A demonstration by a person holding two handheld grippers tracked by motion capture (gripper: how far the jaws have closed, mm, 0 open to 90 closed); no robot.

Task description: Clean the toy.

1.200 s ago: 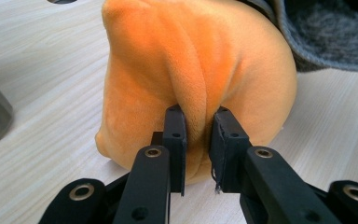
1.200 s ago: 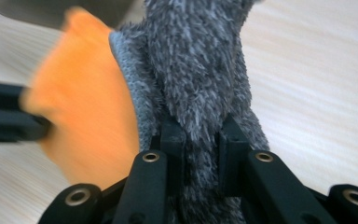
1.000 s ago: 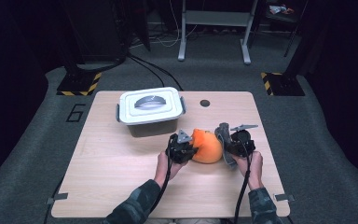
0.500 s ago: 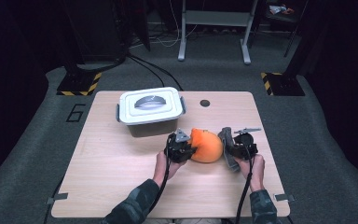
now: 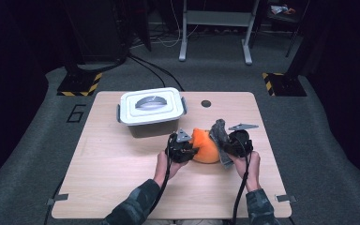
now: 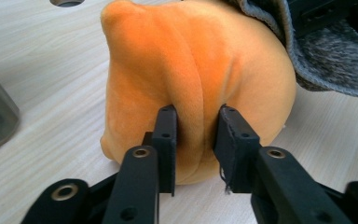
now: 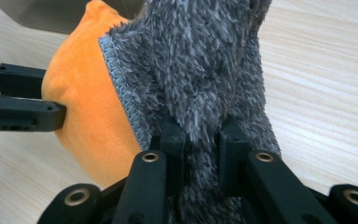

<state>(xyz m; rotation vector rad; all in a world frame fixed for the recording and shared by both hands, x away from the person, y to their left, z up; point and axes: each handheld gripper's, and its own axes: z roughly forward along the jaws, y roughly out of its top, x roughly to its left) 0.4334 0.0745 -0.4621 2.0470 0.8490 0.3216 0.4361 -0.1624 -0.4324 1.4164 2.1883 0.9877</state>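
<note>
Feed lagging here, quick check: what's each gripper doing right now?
Left gripper: closed, pinching a fold of the orange plush.
Right gripper: closed on the grey cloth.

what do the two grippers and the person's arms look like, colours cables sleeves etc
Both the left gripper and the right gripper are black, each with a grey three-cornered plate on top and a black cable trailing back along the forearm. Up close, the jaws are flat black bars joined by links with round metal-ringed rivets. The person wears dark camouflage-patterned sleeves; the hands are bare.

Lab: floor markings [image 5: 77,87], equipment stand [image 5: 214,29]
</note>
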